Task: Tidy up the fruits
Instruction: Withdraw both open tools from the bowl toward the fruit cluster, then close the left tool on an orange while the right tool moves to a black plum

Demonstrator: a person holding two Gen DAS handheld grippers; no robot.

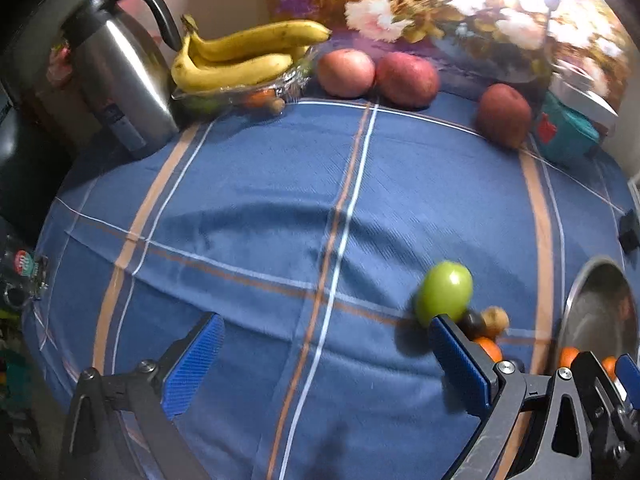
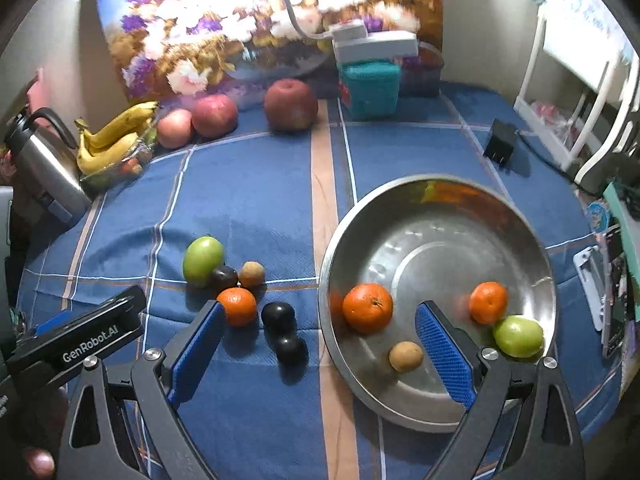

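A steel bowl [image 2: 436, 196] on the blue cloth holds two oranges [image 2: 367, 307], a green fruit [image 2: 518, 336] and a small brown fruit [image 2: 406, 356]. Left of the bowl lie a green fruit [image 2: 203, 258], an orange [image 2: 237, 306], a brown fruit [image 2: 251, 274] and three dark plums [image 2: 278, 316]. My right gripper [image 2: 320, 340] is open and empty, over the bowl's near left rim. My left gripper [image 1: 326, 346] is open and empty; the green fruit [image 1: 443, 292] lies just past its right finger. The left gripper's body [image 2: 76, 340] shows in the right wrist view.
Bananas on a clear tray [image 1: 240, 56] and a steel kettle [image 1: 120, 76] stand at the far left. Three red apples [image 1: 346, 72] lie along the back by a flower picture. A teal box [image 2: 370, 88] and a black plug [image 2: 500, 142] are at the far right.
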